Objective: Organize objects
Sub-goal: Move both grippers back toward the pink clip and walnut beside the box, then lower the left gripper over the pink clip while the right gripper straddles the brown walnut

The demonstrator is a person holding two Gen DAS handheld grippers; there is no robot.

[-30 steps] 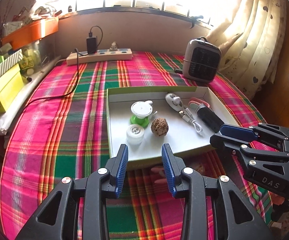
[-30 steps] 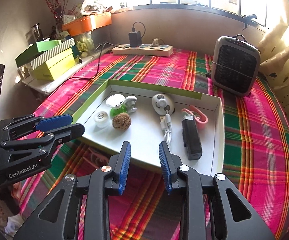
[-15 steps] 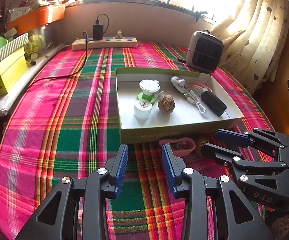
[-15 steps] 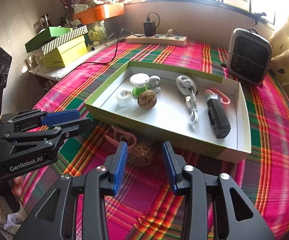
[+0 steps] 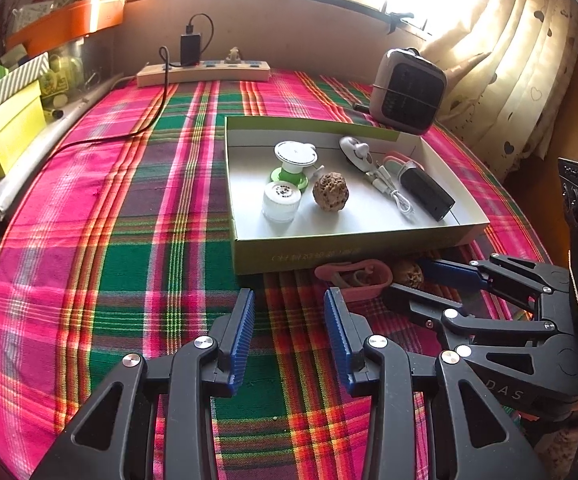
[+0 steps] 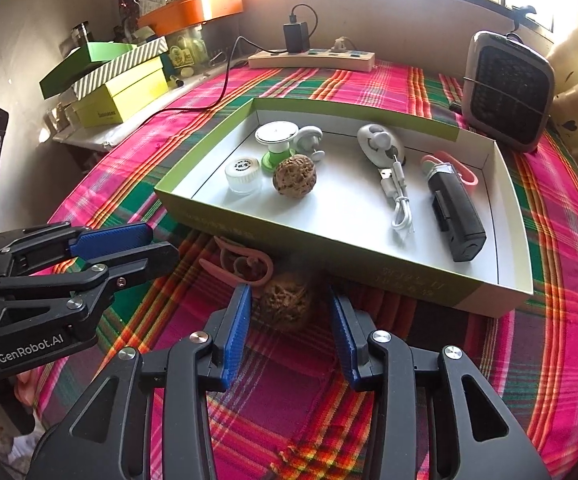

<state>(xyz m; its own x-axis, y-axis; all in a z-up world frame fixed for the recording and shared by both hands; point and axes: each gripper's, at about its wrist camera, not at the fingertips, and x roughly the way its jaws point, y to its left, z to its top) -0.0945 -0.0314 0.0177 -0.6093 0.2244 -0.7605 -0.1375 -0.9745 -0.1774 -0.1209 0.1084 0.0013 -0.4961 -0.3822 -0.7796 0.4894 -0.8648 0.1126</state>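
Note:
A loose walnut [image 6: 287, 306] lies on the plaid cloth just in front of a green-walled box [image 6: 329, 248]. My right gripper [image 6: 289, 300] is open and straddles it, with its pads clear of the shell on both sides. A pink ear hook [image 6: 241, 268] rests beside the nut. The left wrist view shows the ear hook [image 5: 353, 274], walnut [image 5: 409, 274] and right gripper [image 5: 407, 282] to the right. My left gripper [image 5: 289, 300] is open over bare cloth with nothing in it. The box [image 5: 329, 254] holds another walnut [image 5: 331, 192], a white jar, a green-and-white stand, a cable and a black device.
A small heater [image 6: 507, 92] stands behind the box at the right. A power strip [image 5: 205, 74] with a charger and black cord runs along the far edge. Yellow and green boxes [image 6: 121, 92] are stacked on a ledge to the left. A curtain [image 5: 509, 60] hangs at the right.
Both grippers drew back from over the box and sank toward the cloth in front of it. The ear hook and loose walnut came into view. The right jaws widened around the walnut.

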